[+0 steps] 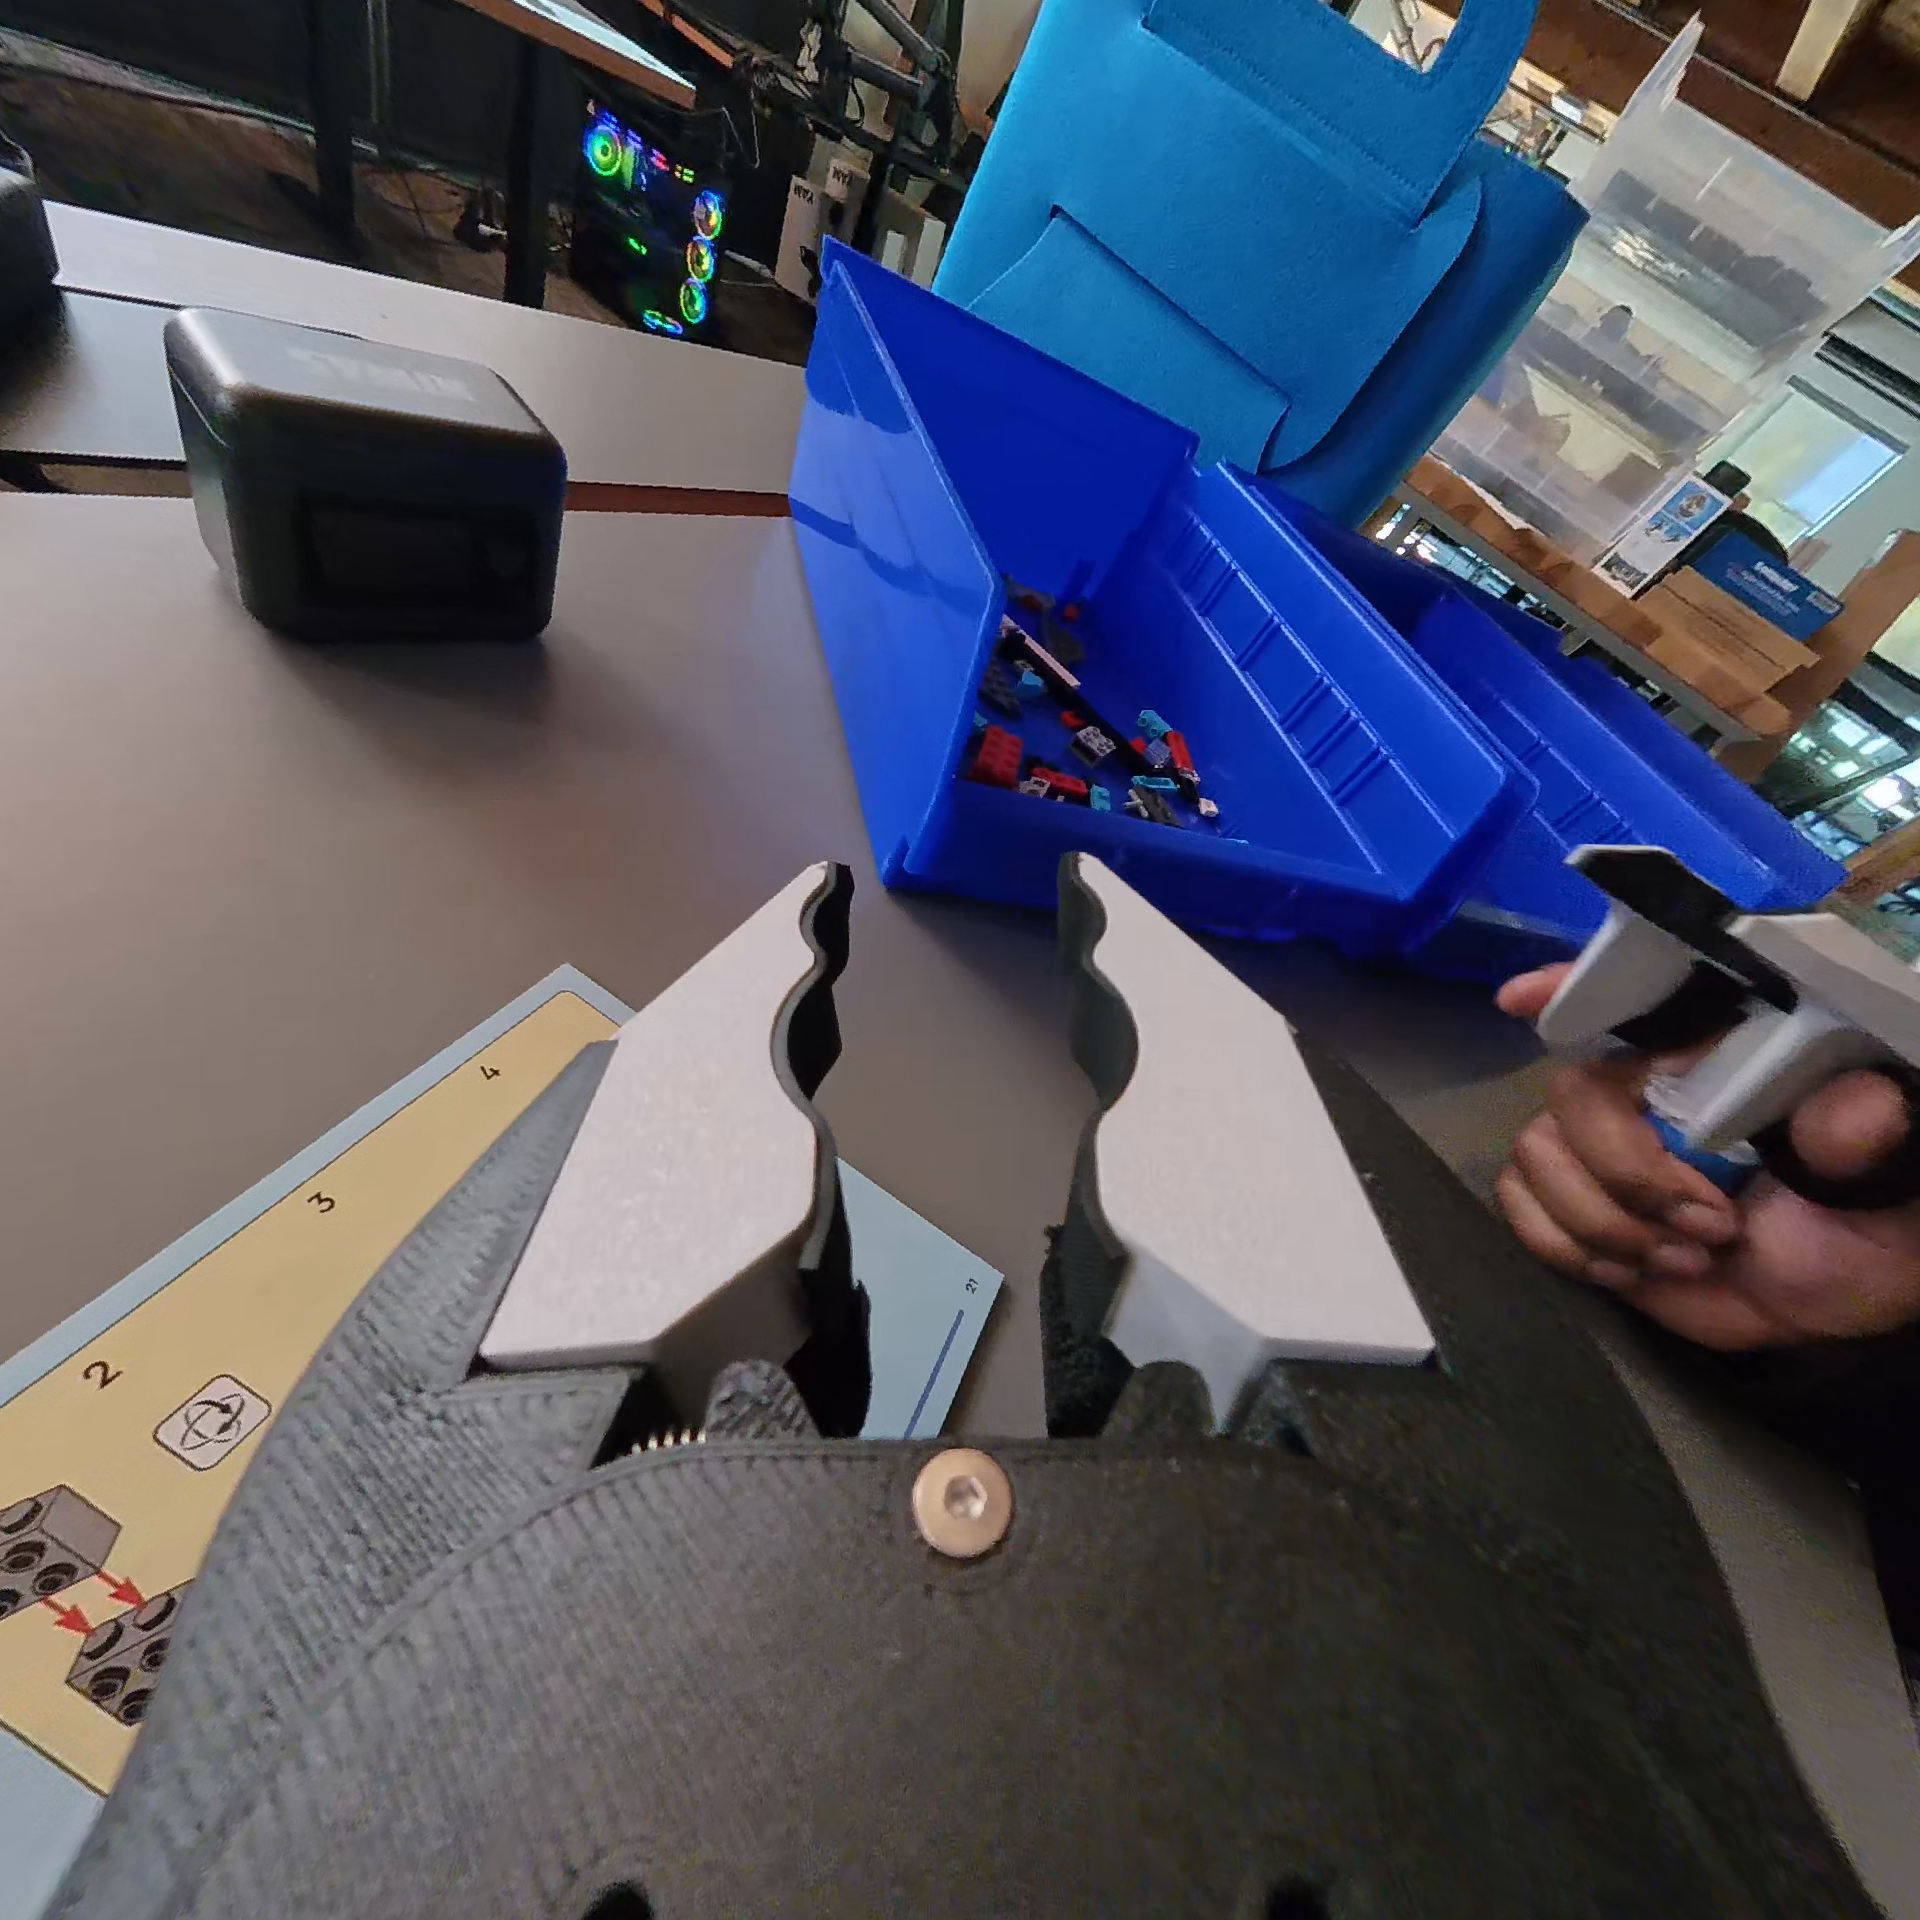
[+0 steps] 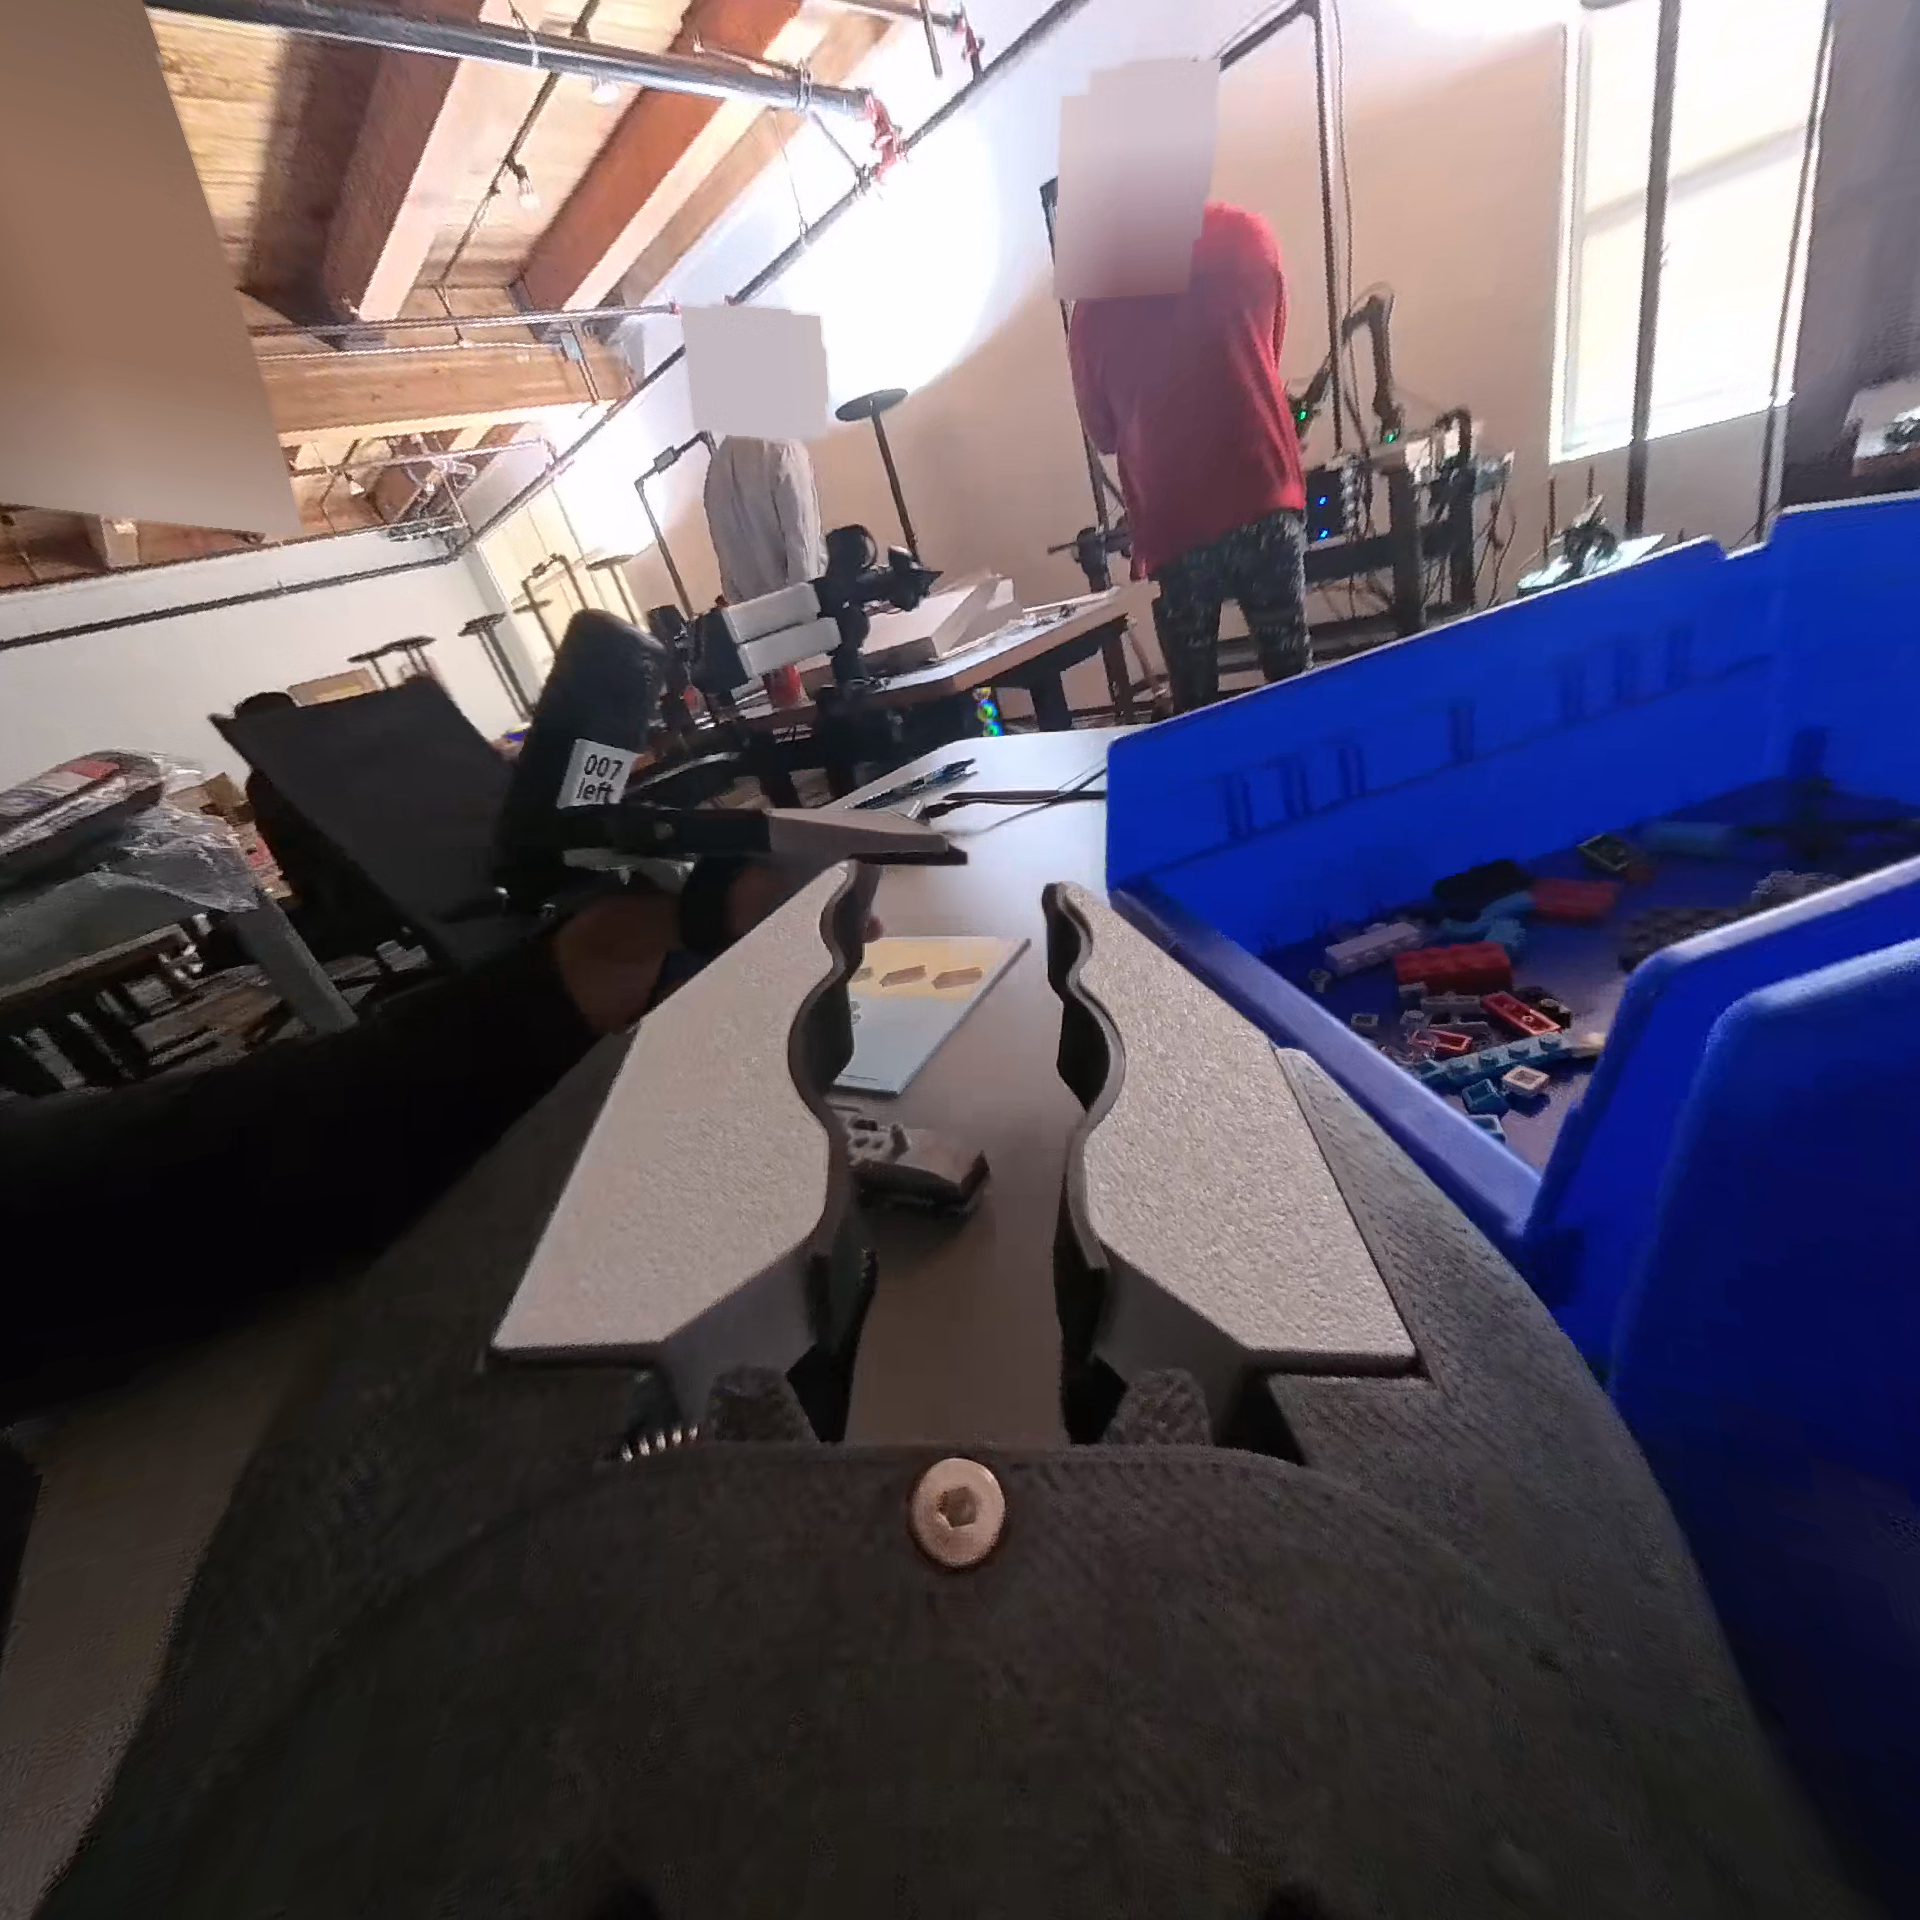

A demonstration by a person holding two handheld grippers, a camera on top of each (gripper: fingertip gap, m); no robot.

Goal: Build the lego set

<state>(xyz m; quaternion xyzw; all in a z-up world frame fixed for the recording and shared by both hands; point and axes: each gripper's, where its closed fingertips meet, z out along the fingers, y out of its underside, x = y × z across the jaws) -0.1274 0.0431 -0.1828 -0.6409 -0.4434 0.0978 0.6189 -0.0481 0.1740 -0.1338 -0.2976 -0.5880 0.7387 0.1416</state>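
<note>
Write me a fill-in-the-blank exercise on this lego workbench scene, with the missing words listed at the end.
1. The loose lego pieces lie inside a bin whose colour is ____.
2. The left gripper has its jaws ____, with nothing between them.
3. The instruction sheet lies flat on the ____.
4. Between the jaws of the right gripper, a small dark piece rests on the table, not ____ by them.

Missing words: blue; open; table; gripped
</note>
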